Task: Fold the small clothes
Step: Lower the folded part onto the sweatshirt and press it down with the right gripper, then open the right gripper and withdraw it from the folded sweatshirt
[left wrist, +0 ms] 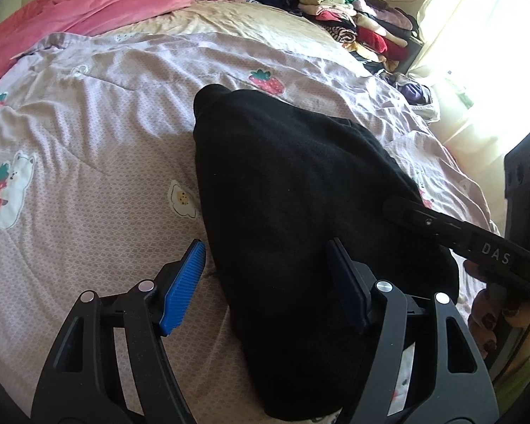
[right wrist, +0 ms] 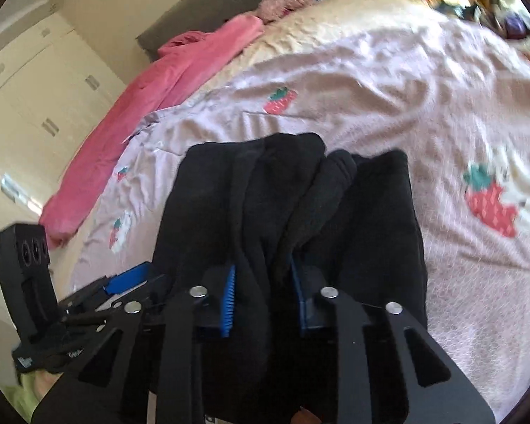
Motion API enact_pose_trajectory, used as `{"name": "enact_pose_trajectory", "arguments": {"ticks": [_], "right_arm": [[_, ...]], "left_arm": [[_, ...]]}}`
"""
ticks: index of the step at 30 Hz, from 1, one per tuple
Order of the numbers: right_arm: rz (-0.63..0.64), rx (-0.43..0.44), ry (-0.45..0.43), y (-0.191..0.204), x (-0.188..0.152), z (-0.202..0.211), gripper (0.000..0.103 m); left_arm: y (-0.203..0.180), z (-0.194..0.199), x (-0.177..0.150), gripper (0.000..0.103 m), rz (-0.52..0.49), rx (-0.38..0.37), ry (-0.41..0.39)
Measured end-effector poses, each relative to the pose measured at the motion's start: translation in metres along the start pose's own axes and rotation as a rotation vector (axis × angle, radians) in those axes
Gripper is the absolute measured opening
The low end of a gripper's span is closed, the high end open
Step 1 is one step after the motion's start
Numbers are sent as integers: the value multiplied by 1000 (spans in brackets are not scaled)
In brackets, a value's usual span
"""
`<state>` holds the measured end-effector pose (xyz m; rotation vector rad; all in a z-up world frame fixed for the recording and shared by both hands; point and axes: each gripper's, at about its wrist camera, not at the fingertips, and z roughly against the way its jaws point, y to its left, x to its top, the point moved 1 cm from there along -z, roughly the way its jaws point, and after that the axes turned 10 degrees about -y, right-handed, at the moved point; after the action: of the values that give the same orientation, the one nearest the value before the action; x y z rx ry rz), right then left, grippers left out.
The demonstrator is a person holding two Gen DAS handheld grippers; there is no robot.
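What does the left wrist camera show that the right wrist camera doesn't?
Only the left wrist view shows the stack of folded clothes by the bright window, the fried-egg print, and the left gripper open around the black garment's edge. Only the right wrist view shows the cream wardrobe doors and the right gripper shut on bunched black fabric. Both show the black garment, the strawberry-print quilt and the pink blanket.

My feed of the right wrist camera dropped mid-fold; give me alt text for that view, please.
The right tongs are shut on a bunched black knit garment, which drapes forward over a lilac quilted bedspread with strawberry patches. A long pink garment lies along the bed's far left side, and the left tongs show at the lower left.
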<state>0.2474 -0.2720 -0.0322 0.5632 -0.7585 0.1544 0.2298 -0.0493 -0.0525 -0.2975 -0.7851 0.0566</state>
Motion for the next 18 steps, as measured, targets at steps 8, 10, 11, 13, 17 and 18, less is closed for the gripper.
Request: {"name": "enact_pose_trajectory", "arguments": {"ticks": [8, 10, 11, 13, 17, 18], "right_arm": [[114, -104, -68, -7, 14, 35, 21], [89, -129, -13, -22, 9, 23, 22], [74, -145, 4, -30, 5, 17, 24], [27, -157, 10, -44, -4, 12, 30], [-37, -165, -15, -59, -14, 15, 47], [-39, -169, -18, -60, -15, 15, 48]], "left_arm": [[-28, 8, 2, 65, -31, -88, 20], [-35, 3, -4, 65, -50, -86, 42], [-38, -1, -7, 66, -61, -82, 52], [-39, -6, -13, 67, -71, -75, 66], [-36, -11, -17, 69, -70, -75, 78], [-35, -11, -18, 69, -68, -76, 78]]}}
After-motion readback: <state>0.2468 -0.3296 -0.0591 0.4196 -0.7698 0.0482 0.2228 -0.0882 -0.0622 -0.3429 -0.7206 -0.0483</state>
